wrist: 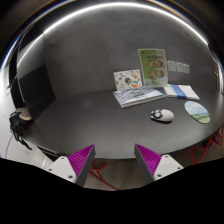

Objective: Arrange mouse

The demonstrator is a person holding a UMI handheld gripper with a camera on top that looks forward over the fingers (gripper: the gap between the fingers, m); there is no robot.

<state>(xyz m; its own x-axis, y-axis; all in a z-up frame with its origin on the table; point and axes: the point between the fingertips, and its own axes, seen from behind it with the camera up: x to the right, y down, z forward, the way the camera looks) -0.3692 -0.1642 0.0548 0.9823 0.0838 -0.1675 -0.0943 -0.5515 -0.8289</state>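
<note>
Reaching out is my step now, I think, since my claw [116, 160] holds nothing and its two pink fingers stand wide apart at the bottom of the frame. One big dark table [80, 125] fills the middle. Some papers [140, 95], too many to count surely, lie right of center. One mouse [162, 115] sits lower right of those, far ahead of my fingers. Next I must go forward and right to it.

My dark table [90, 125] fills the frame's middle, a grey wall [100, 50] above, a light strip [90, 12] across the top.
</note>
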